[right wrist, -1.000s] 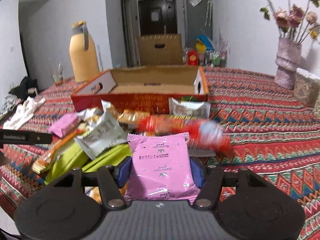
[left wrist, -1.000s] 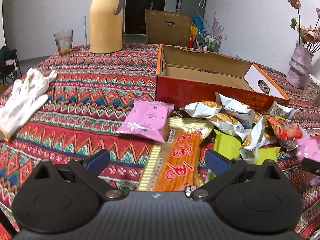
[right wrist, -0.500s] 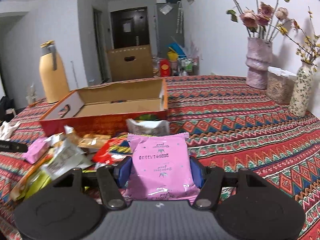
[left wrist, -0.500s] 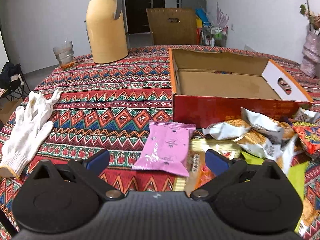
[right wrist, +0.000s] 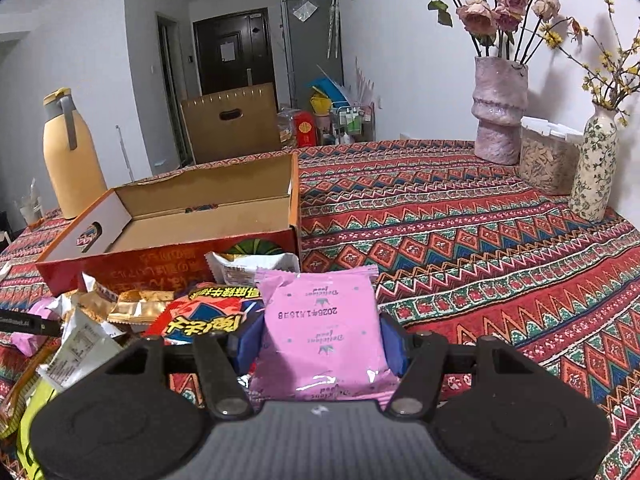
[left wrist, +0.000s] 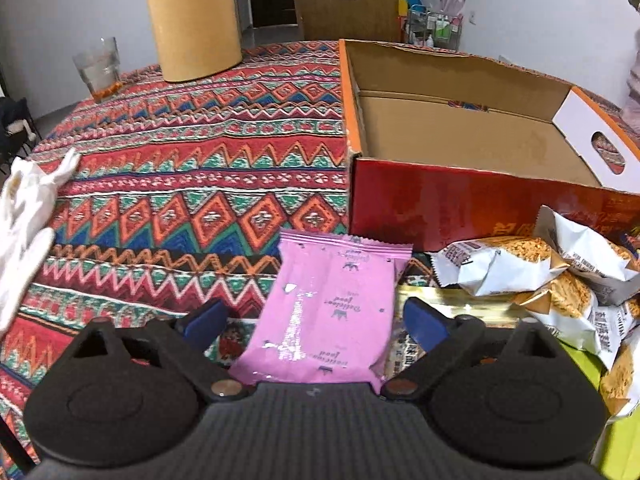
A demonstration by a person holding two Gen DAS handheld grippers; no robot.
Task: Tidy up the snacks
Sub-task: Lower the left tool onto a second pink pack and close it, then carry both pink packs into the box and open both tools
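**Cardboard box empty, pink packets at both grippers**

Woven zigzag cloth covers the table (left wrist: 200, 184). Only the right wrist view shows the rough pink vase (right wrist: 500, 108) beyond the cardboard box (right wrist: 192, 216); only the left shows a white glove (left wrist: 24, 220). In front of the box, the left gripper (left wrist: 312, 320) is closing around a flat glossy pink packet (left wrist: 332, 312), pads not touching. The right gripper (right wrist: 320, 344) clamps another pink packet (right wrist: 320, 328).

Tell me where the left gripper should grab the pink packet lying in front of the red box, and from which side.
Grip the pink packet across its two long side edges near the middle, coming from above and from its near short end. It lies flat on the tablecloth, long axis pointing away, and the left gripper already straddles it, jaws closing but pads not yet touching.
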